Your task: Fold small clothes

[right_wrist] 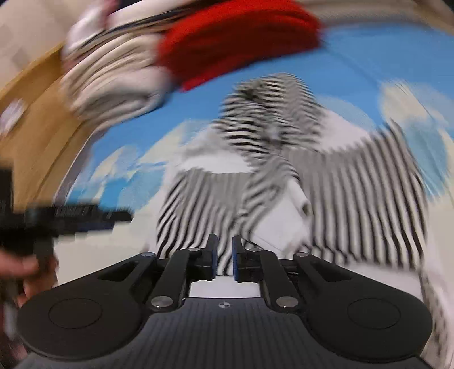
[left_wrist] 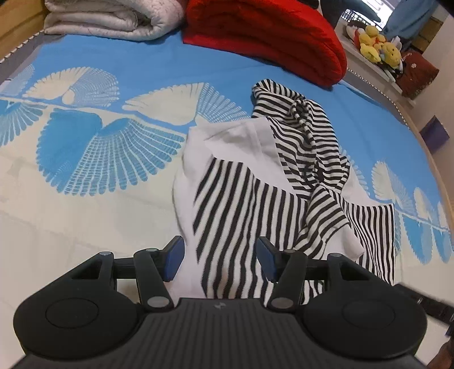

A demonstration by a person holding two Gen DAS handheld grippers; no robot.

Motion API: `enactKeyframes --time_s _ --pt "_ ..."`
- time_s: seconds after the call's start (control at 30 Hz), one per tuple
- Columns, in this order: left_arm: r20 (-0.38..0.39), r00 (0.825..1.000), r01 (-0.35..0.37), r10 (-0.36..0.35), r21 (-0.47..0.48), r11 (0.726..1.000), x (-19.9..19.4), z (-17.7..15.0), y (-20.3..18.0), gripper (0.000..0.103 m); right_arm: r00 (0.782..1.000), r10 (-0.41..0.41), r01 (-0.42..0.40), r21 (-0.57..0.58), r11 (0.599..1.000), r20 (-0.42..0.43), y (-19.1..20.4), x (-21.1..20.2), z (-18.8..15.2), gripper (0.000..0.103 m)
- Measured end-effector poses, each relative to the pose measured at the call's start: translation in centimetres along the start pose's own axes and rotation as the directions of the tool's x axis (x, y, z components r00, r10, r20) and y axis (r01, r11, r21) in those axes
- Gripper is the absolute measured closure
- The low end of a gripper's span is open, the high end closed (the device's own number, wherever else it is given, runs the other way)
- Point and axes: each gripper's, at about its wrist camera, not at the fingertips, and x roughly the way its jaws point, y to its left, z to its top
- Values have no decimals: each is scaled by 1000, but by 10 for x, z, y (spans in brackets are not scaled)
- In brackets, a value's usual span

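Stripes run across a small black-and-white garment (left_wrist: 286, 184) that lies crumpled on the bed (left_wrist: 85, 215), with white panels showing among the folds and a twisted striped part reaching toward the far side. It sits toward the right half of the bed, its near hem close to the near edge. The left gripper (left_wrist: 220, 262) hangs just above that near hem with its blue-padded fingers (left_wrist: 173, 259) spread wide apart, holding nothing. In the right wrist view, heavily blurred, the right gripper (right_wrist: 224, 259) has its fingers drawn close with a narrow gap; striped cloth shows in the gap, but whether it is pinched I cannot tell. At that view's left edge a dark blurred shape appears, probably the other tool. Along the bed's far edge rest a folded pale quilt (left_wrist: 113, 18) and, just beside it, a red blanket (left_wrist: 266, 37). Yellow plush toys (left_wrist: 378, 46) sit on a ledge beyond the far right corner.
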Motion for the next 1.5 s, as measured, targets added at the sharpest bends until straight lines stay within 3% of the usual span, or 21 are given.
enactKeyframes --time_s 0.03,0.1,0.2,0.27,0.43,0.5,0.6,0.7,0.83,0.87,0.9,0.93,0.97,1.1,1.2,1.27,1.33,1.43,1.5 --pt "-2 1000 3 -3 8 1000 2 -1 -4 44 1000 -5 5 30 1000 14 -8 -5 3 78" --pt "-4 1000 21 -21 28 999 8 -4 -14 62 997 -37 32 74 997 67 -28 -12 4 76" --pt "-8 998 68 -68 84 994 17 -12 -37 78 989 -136 125 158 980 61 -61 -9 6 74" --pt "-8 995 96 -96 128 987 24 -18 -56 79 986 -154 141 177 974 61 -72 -6 9 74" --pt "-40 982 190 -186 214 958 46 -35 -101 79 978 -205 196 197 961 26 -100 11 18 74" --pt "-61 978 210 -201 241 947 59 -45 -119 72 974 -228 224 208 952 -5 -113 16 16 74" --pt "-69 982 189 -177 295 936 77 -58 -139 61 962 -260 274 264 925 -88 -140 31 15 74" --pt "-86 982 190 -171 323 927 95 -66 -154 46 963 -242 268 357 895 -115 -161 31 11 74" --pt "-98 989 144 -115 384 912 117 -76 -168 43 968 -227 250 352 902 -106 -159 25 12 74" --pt "-85 992 116 -88 410 905 119 -77 -170 54 968 -228 249 343 906 -100 -158 24 13 74" --pt "-69 996 78 -53 434 898 117 -78 -171 74 968 -231 250 333 909 -97 -157 22 14 74" --pt "-60 998 57 -33 443 895 114 -76 -170 85 968 -234 253 328 910 -96 -155 22 17 74" --pt "-56 998 56 -36 424 904 108 -70 -166 94 967 -237 255 322 912 -97 -155 22 18 74" --pt "44 998 43 -55 238 970 62 -37 -127 94 967 -240 255 298 920 -88 -147 22 22 74" --pt "99 992 75 -81 57 996 22 -18 -81 94 972 -223 234 284 930 -71 -137 21 25 74" --pt "111 991 87 -79 -63 994 5 -10 -47 94 976 -211 219 270 937 -60 -129 20 26 74" --pt "101 994 50 -33 -164 985 -1 -5 -14 96 977 -209 215 254 943 -50 -121 21 27 74" --pt "47 999 8 6 -288 958 7 1 24 95 975 -217 222 235 946 -47 -115 24 26 74" --pt "-6 1000 19 -22 -344 939 19 3 39 94 972 -228 235 233 944 -56 -115 28 24 74"
